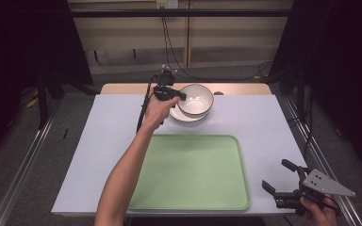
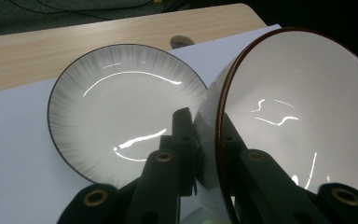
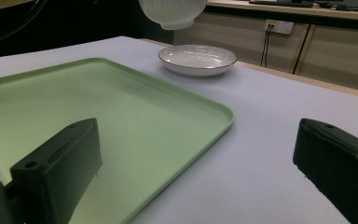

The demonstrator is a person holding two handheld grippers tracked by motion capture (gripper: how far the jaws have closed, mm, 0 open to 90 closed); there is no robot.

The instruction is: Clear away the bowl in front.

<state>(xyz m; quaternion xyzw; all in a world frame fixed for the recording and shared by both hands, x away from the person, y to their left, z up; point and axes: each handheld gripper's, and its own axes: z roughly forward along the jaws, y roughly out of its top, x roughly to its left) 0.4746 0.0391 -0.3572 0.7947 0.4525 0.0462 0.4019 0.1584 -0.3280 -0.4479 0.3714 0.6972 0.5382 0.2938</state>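
Left tongs [image 1: 178, 95] grip white bowl rim, bowl lifted above plate; right tongs [image 1: 279, 176] idle, wide open.

Left tongs clamp the dark-edged rim of the glossy white ceramic bowl [image 2: 303, 126], one jaw inside, one outside; bowl tilted, held in the air over the shallow white plate with grey-streaked rim [image 2: 121, 107], which sits at the far side of the white tabletop [image 1: 264, 122]. Right tongs spread apart, holding nothing, near the right corner of the pale green plastic tray [image 1: 193, 169].

Beyond the table [image 1: 273, 122], pale wood cabinets [image 1: 188, 33], a wall socket [image 3: 282, 26], cables on grey floor [image 1: 207, 73]
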